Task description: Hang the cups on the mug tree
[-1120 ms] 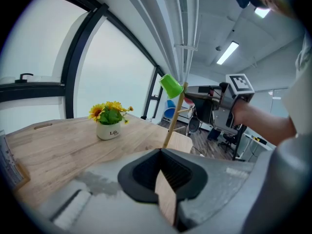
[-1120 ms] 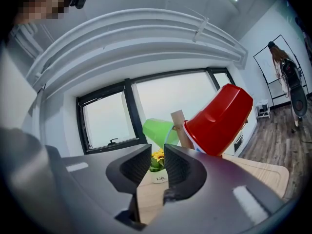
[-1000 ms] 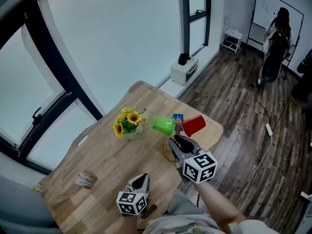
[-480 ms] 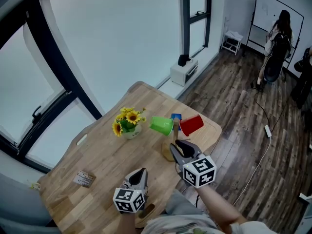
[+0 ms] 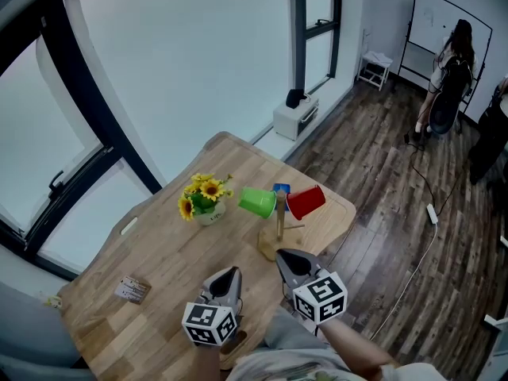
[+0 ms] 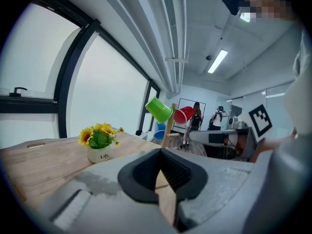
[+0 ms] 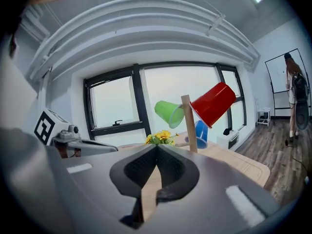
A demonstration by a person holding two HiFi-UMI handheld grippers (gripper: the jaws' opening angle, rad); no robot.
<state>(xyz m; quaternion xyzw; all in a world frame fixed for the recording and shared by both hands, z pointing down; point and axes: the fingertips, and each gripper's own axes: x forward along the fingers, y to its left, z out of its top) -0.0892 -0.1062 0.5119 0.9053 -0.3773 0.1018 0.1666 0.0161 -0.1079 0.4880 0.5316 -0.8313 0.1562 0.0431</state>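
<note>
You hold both grippers low over the near edge of the wooden table [image 5: 159, 244], the left gripper [image 5: 228, 275] with its jaws pressed together on nothing, the right gripper [image 5: 286, 255] with jaws that have just closed, likewise empty. Ahead of them the mug tree [image 5: 279, 227] stands upright near the table's right edge, with a green cup [image 5: 256, 202] hanging off its left side, a red cup [image 5: 305, 202] off its right, and a blue cup [image 5: 281, 189], mostly hidden by the post, seemingly hooked behind. A pot of sunflowers [image 5: 202, 205] sits just left of the green cup.

Bright window daylight, fisheye-warped edges
</note>
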